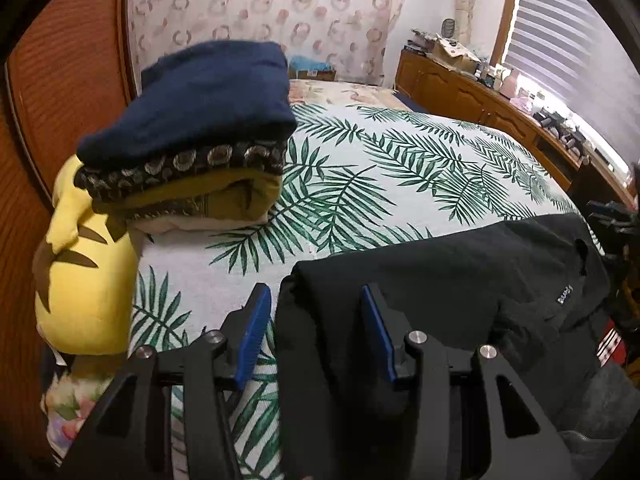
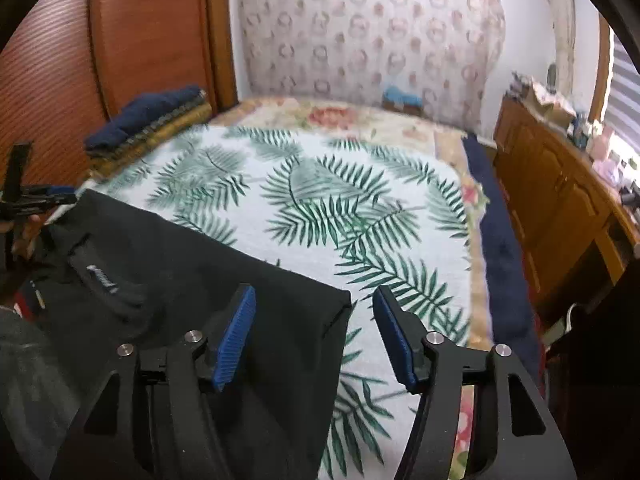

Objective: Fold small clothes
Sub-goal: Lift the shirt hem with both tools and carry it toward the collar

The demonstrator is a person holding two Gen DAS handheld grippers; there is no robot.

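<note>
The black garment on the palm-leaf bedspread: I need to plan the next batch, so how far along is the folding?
Done: a stack of folded clothes, navy on top, sits by the headboard. In hand: the black garment lies on the palm-leaf bedspread, with the left gripper and right gripper open over its two ends. Left: finish its folds and stack it.

A folded garment [image 1: 460,280] lies on the bed [image 1: 380,168] beneath both grippers' fingers [image 1: 256,332]; a clothes stack [image 1: 192,136] sits ahead, left of them.
</note>
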